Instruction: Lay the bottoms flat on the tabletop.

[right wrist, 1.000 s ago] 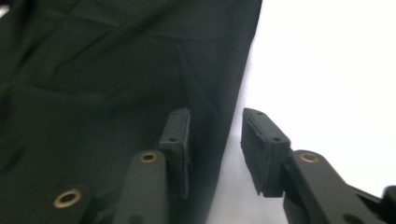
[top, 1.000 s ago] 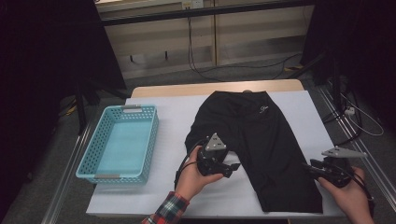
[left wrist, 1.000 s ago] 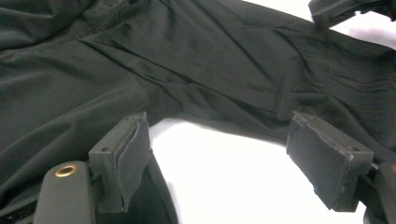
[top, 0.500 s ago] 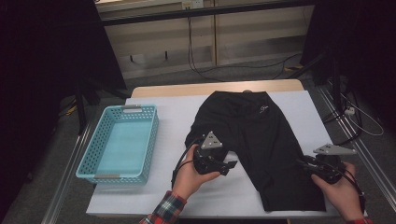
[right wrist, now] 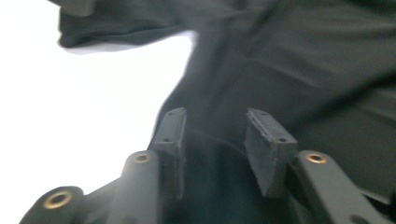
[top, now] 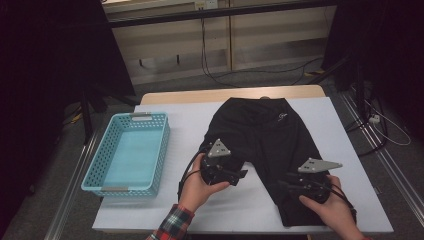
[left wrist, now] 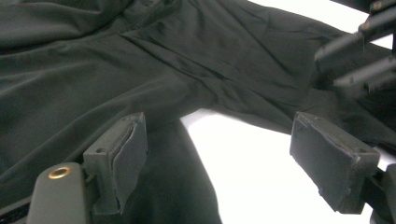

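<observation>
Black shorts lie flat on the white table top, waistband at the far side, legs toward me. A hand holds my left gripper at the inner edge of the left leg, pointing right. In the left gripper view its jaws stand wide apart over the crotch of the shorts with bare white table between them. My right gripper points left over the lower right leg. Its pads are partly apart above the dark fabric and pinch nothing.
A light blue perforated basket stands empty at the table's left. White table surface shows between basket and shorts and along the near edge. Dark floor with cables and rails surrounds the table.
The right gripper has moved left from the table's right edge onto the right leg of the shorts. The left gripper has stayed where it was.
</observation>
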Available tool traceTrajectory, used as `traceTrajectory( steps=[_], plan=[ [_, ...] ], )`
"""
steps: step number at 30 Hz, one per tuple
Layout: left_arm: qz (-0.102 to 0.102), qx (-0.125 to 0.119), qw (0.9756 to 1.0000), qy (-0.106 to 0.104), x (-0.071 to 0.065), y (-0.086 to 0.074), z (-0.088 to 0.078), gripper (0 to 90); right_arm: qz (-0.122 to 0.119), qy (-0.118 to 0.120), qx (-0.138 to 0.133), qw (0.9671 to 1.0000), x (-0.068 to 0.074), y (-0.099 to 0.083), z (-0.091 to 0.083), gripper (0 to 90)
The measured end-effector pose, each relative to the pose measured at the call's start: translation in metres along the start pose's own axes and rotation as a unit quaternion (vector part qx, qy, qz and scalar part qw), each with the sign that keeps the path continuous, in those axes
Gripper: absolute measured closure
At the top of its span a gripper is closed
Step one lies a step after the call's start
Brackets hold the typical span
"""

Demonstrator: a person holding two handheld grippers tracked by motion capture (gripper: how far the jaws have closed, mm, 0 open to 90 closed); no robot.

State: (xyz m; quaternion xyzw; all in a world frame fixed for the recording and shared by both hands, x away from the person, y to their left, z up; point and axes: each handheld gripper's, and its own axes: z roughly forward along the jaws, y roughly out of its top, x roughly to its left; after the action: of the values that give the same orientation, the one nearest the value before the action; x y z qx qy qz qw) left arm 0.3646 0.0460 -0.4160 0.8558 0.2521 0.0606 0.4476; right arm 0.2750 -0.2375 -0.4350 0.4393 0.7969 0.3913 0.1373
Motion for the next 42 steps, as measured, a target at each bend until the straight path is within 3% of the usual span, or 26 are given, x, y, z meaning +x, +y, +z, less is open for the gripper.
traceTrajectory(
  steps=[3,7,8,9,11,15,18,20,26,29,31,32,34,35,36,39,40,42],
  plan=[
    [-0.003,-0.001,1.0000,0.003,0.002,-0.001,-0.002,19.1,-0.027,0.010,0.016,0.9995,0.012,0.005,0.014,63.9],
    [-0.004,0.000,1.0000,0.005,0.004,-0.002,-0.003,19.0,-0.054,-0.006,0.036,0.9979,0.020,0.009,0.034,65.7],
    [-0.005,0.000,1.0000,0.005,0.004,-0.002,-0.003,19.1,-0.063,-0.015,0.041,0.9971,0.021,0.010,0.038,72.0],
    [-0.006,0.000,1.0000,0.007,0.004,-0.002,-0.003,19.1,-0.068,-0.018,0.035,0.9969,0.022,0.011,0.040,86.8],
    [-0.007,-0.002,0.9999,0.008,0.005,-0.003,-0.004,19.2,-0.071,-0.015,0.038,0.9966,0.021,0.015,0.043,90.0],
    [-0.008,-0.007,0.9999,0.010,0.007,-0.002,-0.006,19.2,-0.053,-0.019,-0.007,0.9984,0.018,0.021,0.038,87.3],
    [-0.008,-0.006,0.9999,0.011,0.008,-0.002,-0.006,19.2,-0.038,-0.005,-0.011,0.9992,0.015,0.017,0.039,79.7],
    [-0.007,-0.005,0.9999,0.011,0.007,-0.002,-0.005,19.3,-0.034,-0.006,-0.009,0.9993,0.015,0.015,0.039,67.7],
    [-0.007,-0.009,0.9999,0.010,0.007,0.000,-0.007,19.3,-0.035,-0.003,-0.022,0.9992,0.019,0.015,0.025,59.7],
    [-0.007,-0.007,0.9999,0.012,0.008,-0.001,-0.007,19.3,-0.036,0.004,-0.015,0.9992,0.022,0.012,0.018,62.7],
    [-0.007,-0.006,0.9999,0.012,0.008,-0.001,-0.007,19.3,-0.041,0.016,0.001,0.9990,0.026,0.006,0.019,74.4],
    [-0.007,-0.007,0.9999,0.012,0.008,-0.001,-0.007,19.3,-0.045,0.019,0.012,0.9987,0.027,0.004,0.021,75.6],
    [-0.009,-0.008,0.9999,0.011,0.008,0.000,-0.008,19.3,-0.056,0.009,0.025,0.9981,0.030,0.000,0.025,76.4],
    [-0.007,-0.009,0.9999,0.012,0.008,0.000,-0.009,19.3,-0.059,0.008,0.029,0.9978,0.029,0.000,0.027,81.9],
    [-0.008,-0.010,0.9998,0.012,0.008,0.001,-0.009,19.3,-0.058,0.016,0.032,0.9976,0.029,-0.001,0.028,88.2],
    [-0.008,-0.012,0.9998,0.015,0.010,0.001,-0.012,19.3,-0.060,0.037,0.035,0.9969,0.029,0.000,0.024,89.8],
    [-0.008,-0.011,0.9998,0.017,0.011,0.000,-0.013,19.3,-0.060,0.037,0.027,0.9972,0.029,0.000,0.022,85.0],
    [-0.012,-0.010,0.9997,0.019,0.014,-0.001,-0.014,19.2,-0.051,0.028,0.008,0.9983,0.025,0.005,0.019,64.7]
  ],
)
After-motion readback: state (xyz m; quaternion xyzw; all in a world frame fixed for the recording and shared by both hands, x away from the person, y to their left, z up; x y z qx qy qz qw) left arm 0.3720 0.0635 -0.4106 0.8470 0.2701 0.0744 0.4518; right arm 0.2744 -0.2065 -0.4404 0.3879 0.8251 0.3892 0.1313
